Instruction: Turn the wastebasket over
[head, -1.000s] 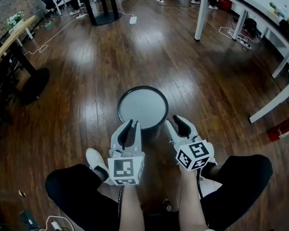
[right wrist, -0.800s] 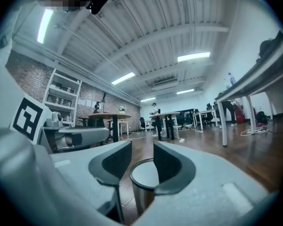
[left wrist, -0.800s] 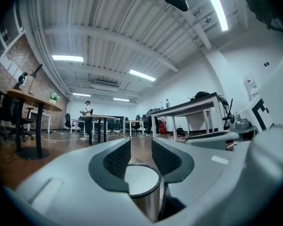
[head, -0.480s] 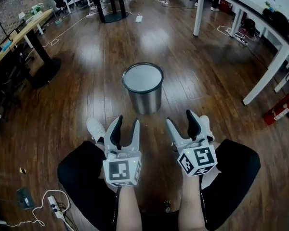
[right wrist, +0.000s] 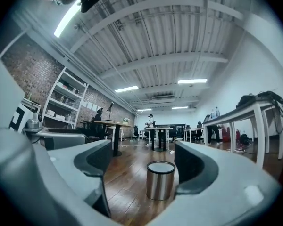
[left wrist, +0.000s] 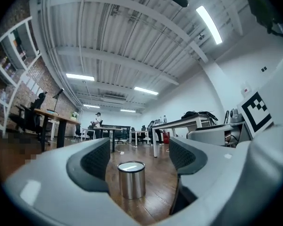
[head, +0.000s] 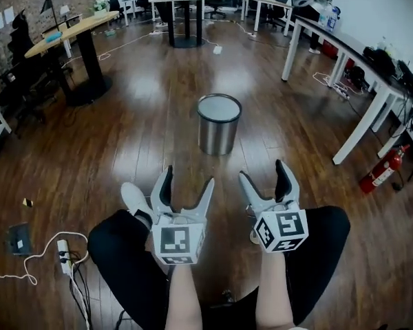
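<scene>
The wastebasket point(head: 218, 126) is a steel cylinder with a black rim and a pale flat top face, standing upright on the wooden floor well ahead of me. It also shows between the jaws in the left gripper view point(left wrist: 131, 179) and the right gripper view point(right wrist: 160, 180), at a distance. My left gripper point(head: 187, 179) and right gripper point(head: 261, 172) hang side by side above my knees, pointing about level at the wastebasket. Both pairs of jaws are opening wide, with nothing between them and nothing touched.
A long white table point(head: 344, 53) runs down the right side, with a red fire extinguisher point(head: 382, 170) by its leg. A tall wooden table point(head: 76, 29) stands at the left, and a power strip with cable point(head: 62, 253) lies near my left leg. My white shoe point(head: 134, 198) is below the left gripper.
Both grippers have drawn back from the wastebasket's near rim toward my knees and their jaws have spread wide. The wastebasket now stands alone, farther off in view.
</scene>
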